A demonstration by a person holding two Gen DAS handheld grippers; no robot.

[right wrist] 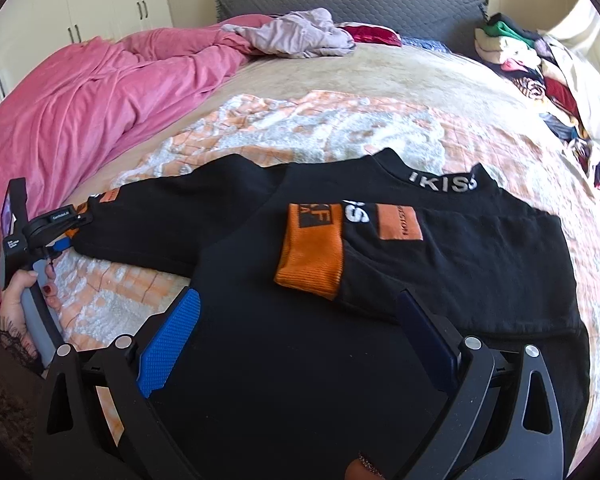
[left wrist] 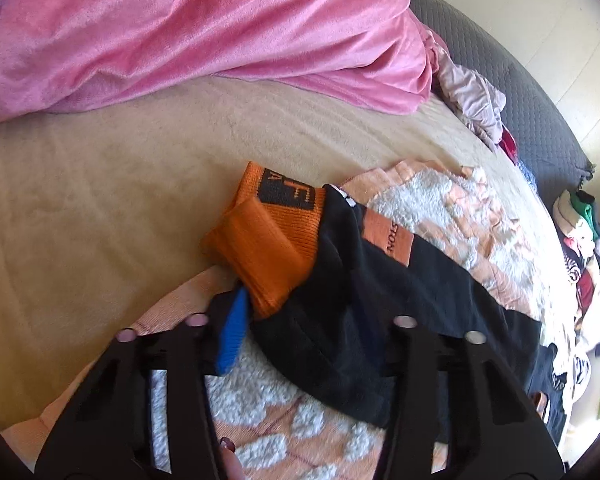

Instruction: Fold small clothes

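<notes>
A small black sweatshirt (right wrist: 300, 360) with orange cuffs and a lettered collar (right wrist: 444, 184) lies flat on a peach and white fuzzy blanket (right wrist: 300, 128). One sleeve is folded across the chest, its orange cuff (right wrist: 312, 268) on top. The other sleeve (right wrist: 172, 216) stretches left to my left gripper (right wrist: 66, 236). In the left wrist view that sleeve (left wrist: 360, 300) and its orange cuff (left wrist: 268, 248) lie between the left gripper's (left wrist: 316, 312) fingers, which stand partly apart; the blue pad (left wrist: 232, 332) still shows its face. My right gripper (right wrist: 300, 336) hangs open over the shirt's lower body.
A pink duvet (right wrist: 80, 100) is heaped along the left of the bed. A lilac garment (right wrist: 300, 36) lies by the grey headboard (right wrist: 360, 0). A pile of mixed clothes (right wrist: 540, 72) fills the right side. A hand (right wrist: 24, 308) grips the left tool's handle.
</notes>
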